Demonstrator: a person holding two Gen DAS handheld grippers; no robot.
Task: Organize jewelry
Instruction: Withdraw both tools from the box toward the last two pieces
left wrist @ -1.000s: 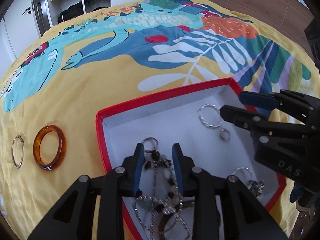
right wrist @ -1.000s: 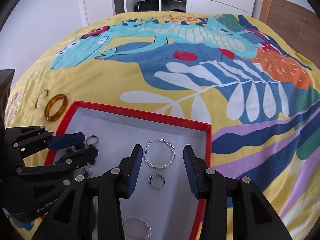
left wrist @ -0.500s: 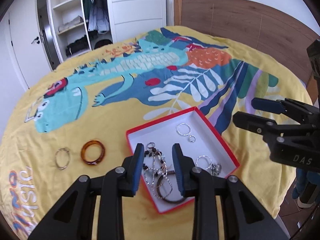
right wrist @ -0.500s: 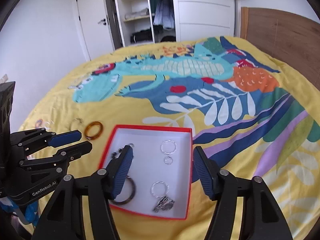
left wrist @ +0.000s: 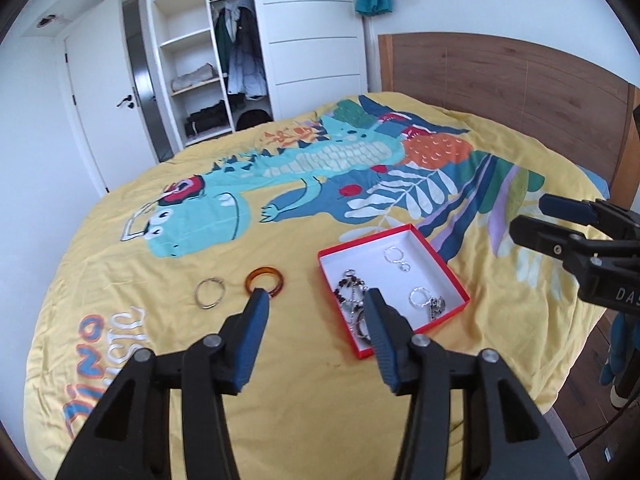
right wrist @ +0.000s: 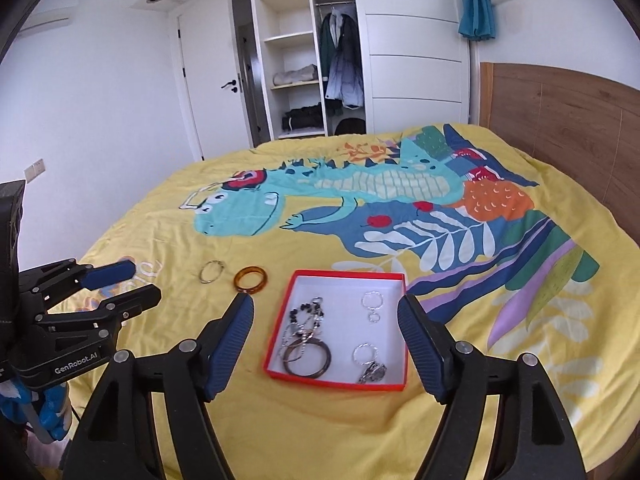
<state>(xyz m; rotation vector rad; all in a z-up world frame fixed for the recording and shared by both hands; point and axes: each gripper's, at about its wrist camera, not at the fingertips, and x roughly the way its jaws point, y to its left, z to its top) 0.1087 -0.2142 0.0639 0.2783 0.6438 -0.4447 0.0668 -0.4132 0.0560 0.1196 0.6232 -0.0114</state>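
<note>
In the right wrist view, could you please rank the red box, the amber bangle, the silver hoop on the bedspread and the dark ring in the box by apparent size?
1. Red box.
2. Dark ring, though it lies nearer the camera.
3. Amber bangle.
4. Silver hoop, close to the bangle, so this order is unsure.

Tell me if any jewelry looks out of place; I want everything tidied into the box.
Two pieces lie outside the red box: the amber bangle and the thin silver hoop sit side by side on the yellow bedspread, to the box's left. Nothing looks spilled or broken.
</note>
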